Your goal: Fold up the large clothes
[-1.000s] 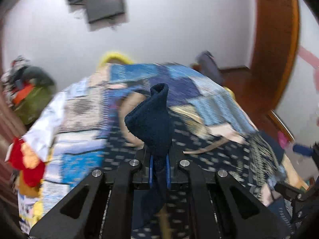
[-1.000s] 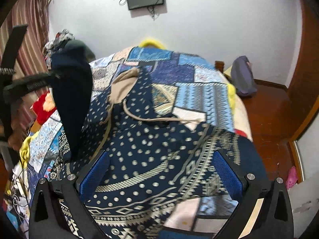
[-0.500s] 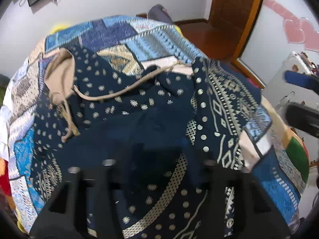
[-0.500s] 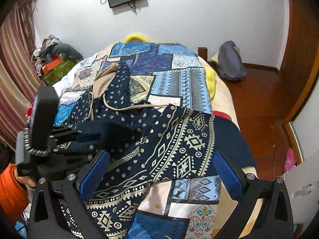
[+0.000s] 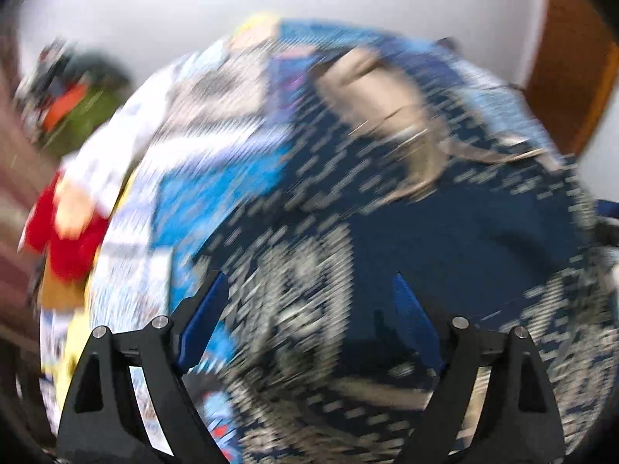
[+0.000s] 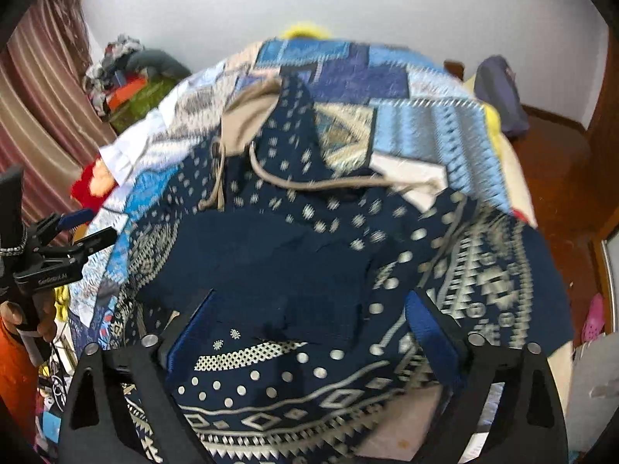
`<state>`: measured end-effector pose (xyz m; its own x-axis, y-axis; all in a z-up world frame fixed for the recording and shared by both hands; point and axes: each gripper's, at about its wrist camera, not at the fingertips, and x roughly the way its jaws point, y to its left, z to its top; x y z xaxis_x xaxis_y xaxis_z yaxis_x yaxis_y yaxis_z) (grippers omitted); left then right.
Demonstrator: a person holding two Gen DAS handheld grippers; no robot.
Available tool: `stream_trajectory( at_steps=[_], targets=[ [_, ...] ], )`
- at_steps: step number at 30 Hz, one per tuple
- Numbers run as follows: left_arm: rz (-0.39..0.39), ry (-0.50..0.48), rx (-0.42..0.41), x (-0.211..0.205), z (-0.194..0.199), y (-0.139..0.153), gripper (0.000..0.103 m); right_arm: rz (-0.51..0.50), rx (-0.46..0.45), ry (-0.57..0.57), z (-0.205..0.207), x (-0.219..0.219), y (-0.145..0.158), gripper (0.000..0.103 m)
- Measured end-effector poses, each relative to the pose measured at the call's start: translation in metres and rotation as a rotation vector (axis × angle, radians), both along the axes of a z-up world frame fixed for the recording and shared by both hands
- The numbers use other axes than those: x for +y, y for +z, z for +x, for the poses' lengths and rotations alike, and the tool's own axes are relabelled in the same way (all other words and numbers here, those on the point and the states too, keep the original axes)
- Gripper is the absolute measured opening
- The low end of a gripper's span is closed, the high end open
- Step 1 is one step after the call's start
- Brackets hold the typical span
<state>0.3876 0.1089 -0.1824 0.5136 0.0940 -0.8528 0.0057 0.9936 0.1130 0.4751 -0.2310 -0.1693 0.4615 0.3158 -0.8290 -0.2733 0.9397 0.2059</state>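
Two grippers: both point down over a bed, each seen from its own wrist camera.
Bed: a patchwork quilt in blue, white and tan squares covers it.
Garment: a navy hoodie with pale dots and geometric bands lies spread on the quilt, its tan-lined hood toward the far wall.
Left gripper: jaws opening, nothing pinched; the hoodie lies below, badly blurred.
Right gripper: jaws wide but closing, pads clear of the cloth beneath.
Room: white wall, striped curtain at left, wooden floor at right.
Clutter: a heap of clothes by the curtain.
Person: a hand holds the left gripper's handle.
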Motion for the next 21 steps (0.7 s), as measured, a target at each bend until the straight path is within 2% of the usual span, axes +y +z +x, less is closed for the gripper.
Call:
stream_trajectory(
  at_steps=[3,7,9,11,14,18,21],
  targets=[
    [0.025,0.037,0.082,0.025,-0.006,-0.037,0.086,-0.101,-0.007,0.005,0.006,0.019,-0.015,0.094],
    [0.095,0.054,0.161,0.037,-0.015,-0.082,0.086,-0.391,-0.044,0.026,0.010,0.039,-0.042,0.095],
    [0.107,0.059,0.175,0.041,-0.020,-0.095,0.087,-0.476,-0.055,0.050,0.008,0.039,-0.052,0.095],
    [0.084,0.065,0.151,0.045,-0.025,-0.098,0.087,-0.465,-0.055,0.046,0.005,0.029,-0.050,0.096],
    [0.076,0.073,0.159,0.050,-0.029,-0.099,0.087,-0.422,-0.032,0.010,0.001,0.008,-0.042,0.097],
    [0.118,0.064,0.177,0.053,-0.036,-0.094,0.087,-0.309,0.012,-0.042,-0.008,-0.022,-0.027,0.097],
    [0.148,0.057,0.156,0.050,-0.037,-0.077,0.087,-0.316,-0.018,-0.091,-0.018,-0.044,-0.012,0.097]
  ],
)
